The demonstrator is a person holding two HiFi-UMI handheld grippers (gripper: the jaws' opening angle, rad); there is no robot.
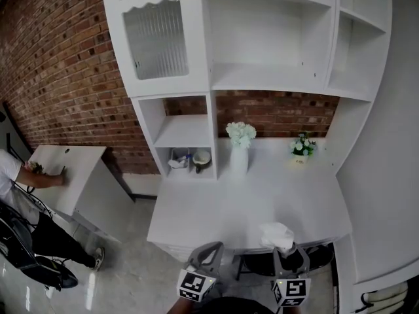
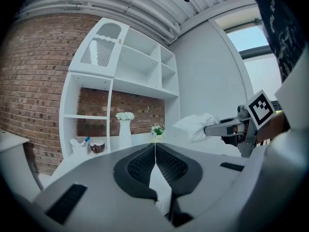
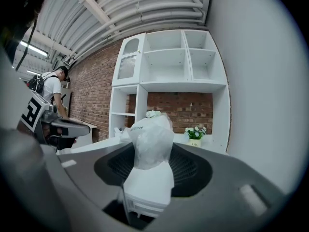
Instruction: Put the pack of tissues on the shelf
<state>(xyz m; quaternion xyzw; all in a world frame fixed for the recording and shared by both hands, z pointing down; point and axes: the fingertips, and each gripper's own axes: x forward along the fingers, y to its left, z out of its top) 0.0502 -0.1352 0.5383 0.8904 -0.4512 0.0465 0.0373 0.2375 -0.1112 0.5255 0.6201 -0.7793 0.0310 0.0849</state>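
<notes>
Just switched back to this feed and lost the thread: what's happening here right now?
A person stands at the white desk with a gripper in each hand. The right gripper is clamped on the pack of tissues, holding it near the desk's front edge, facing the shelf unit. The left gripper is shut and empty beside it. The tissues are not yet on a shelf. A vase of flowers stands on the desk.

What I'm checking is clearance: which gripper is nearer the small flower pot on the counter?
Right. The right gripper, holding the tissues, is nearly straight below the flower pot in the head view; the left gripper is lower left of it, farther off.
</notes>
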